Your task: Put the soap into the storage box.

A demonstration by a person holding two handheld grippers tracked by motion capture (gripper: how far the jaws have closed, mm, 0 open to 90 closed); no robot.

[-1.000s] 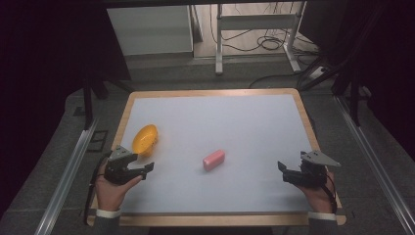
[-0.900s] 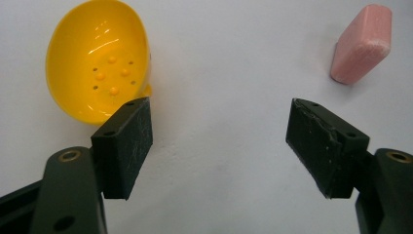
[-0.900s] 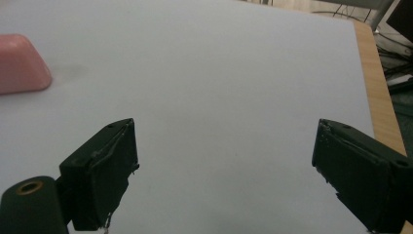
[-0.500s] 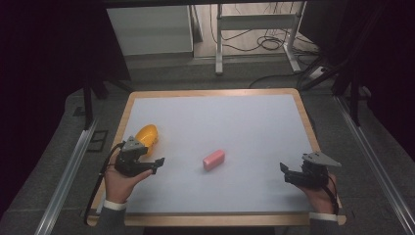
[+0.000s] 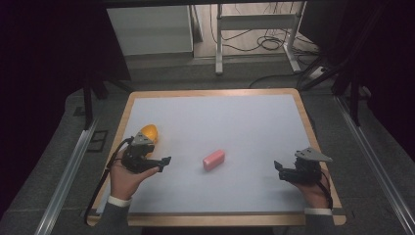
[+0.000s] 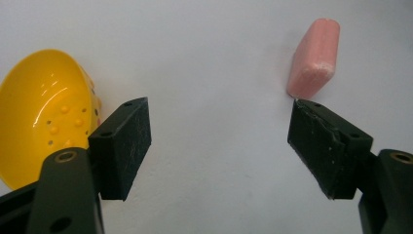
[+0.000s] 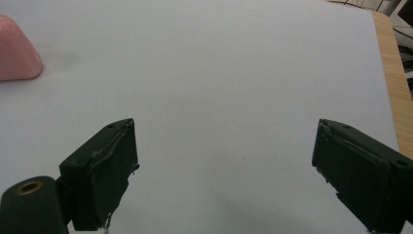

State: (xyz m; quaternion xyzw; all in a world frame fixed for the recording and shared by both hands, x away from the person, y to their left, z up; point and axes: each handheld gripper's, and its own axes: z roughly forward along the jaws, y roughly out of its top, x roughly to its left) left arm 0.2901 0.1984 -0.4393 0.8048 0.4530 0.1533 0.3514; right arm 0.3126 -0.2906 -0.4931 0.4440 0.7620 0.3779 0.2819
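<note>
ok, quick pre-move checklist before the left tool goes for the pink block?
1. Left tool open: ok, jaws stand wide apart.
2. Left tool empty: ok.
3. Pink block free on the white table, nothing touching it: ok.
4. Block between the left jaws: not ok, it lies beyond the far jaw tip.
5. Yellow bowl clear of the path: ok, it sits behind the tool.
6. Right tool open, away from block: ok.

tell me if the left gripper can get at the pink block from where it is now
Probably yes. The left gripper has its jaws open, and bare white table lies between it and the pink block. The yellow bowl sits off to the other side.
</note>
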